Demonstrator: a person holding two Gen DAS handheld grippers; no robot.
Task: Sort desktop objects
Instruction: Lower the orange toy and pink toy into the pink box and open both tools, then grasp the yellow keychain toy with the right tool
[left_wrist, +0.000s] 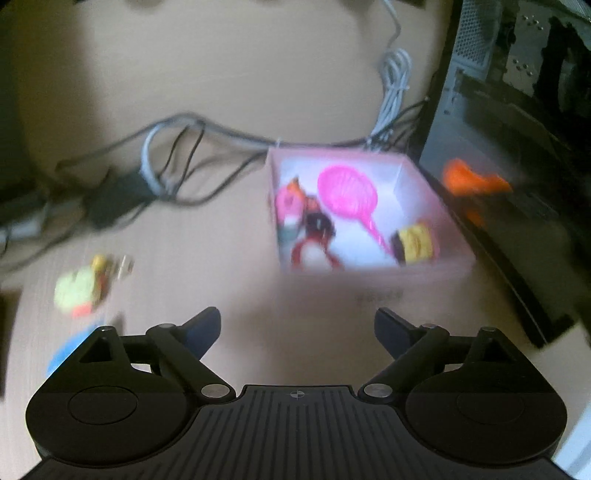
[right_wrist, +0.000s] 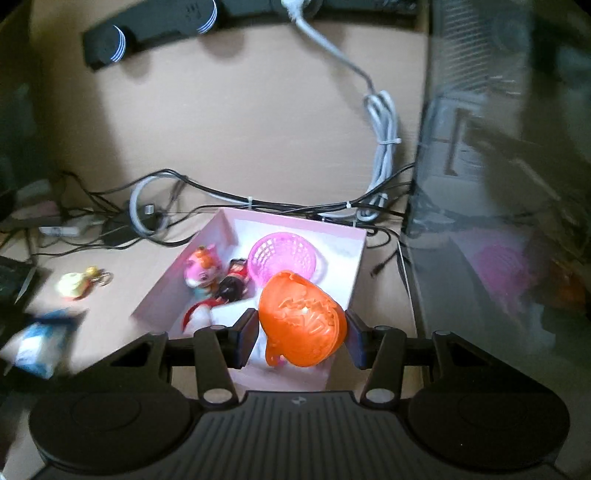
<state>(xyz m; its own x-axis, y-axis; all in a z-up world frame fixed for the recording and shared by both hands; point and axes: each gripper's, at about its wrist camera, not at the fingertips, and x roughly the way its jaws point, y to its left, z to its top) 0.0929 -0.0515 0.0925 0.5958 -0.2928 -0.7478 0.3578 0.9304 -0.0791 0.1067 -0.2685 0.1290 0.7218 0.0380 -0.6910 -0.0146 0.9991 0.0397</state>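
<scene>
At the far left of the right wrist view we see a blue and white packet (right_wrist: 35, 345), blurred, lying on the desk (right_wrist: 240, 122). Just beyond it lies a pale yellow keychain toy (right_wrist: 75, 284) with a small metal ring at its side. The same toy (left_wrist: 79, 291) shows in the left wrist view, smeared by blur, well left of the box.

Behind these, a tangle of black and grey cables (right_wrist: 159, 206) runs across the desk toward the right, where a bundled white cord (right_wrist: 384, 133) leads up to the far edge.

In the middle stands the pink box (right_wrist: 221, 225), open at the top. Inside it, from left to right, lie a pink doll (right_wrist: 201, 267), a dark-haired figure in red (right_wrist: 231, 286) and a pink basket (right_wrist: 282, 256). In the left wrist view the box (left_wrist: 424, 275) also holds a yellow and dark item (left_wrist: 415, 242) in its near right corner; we cannot tell what it is.

Our left gripper (left_wrist: 297, 332) hangs above bare desk in front of the box, fingers wide apart and holding nothing.

Our right gripper (right_wrist: 301, 338) hovers over the near right part of the box, its fingers clamped on an orange basket (right_wrist: 303, 321), one pad on each side.

At the far right rises a dark computer case (right_wrist: 480, 147).
</scene>
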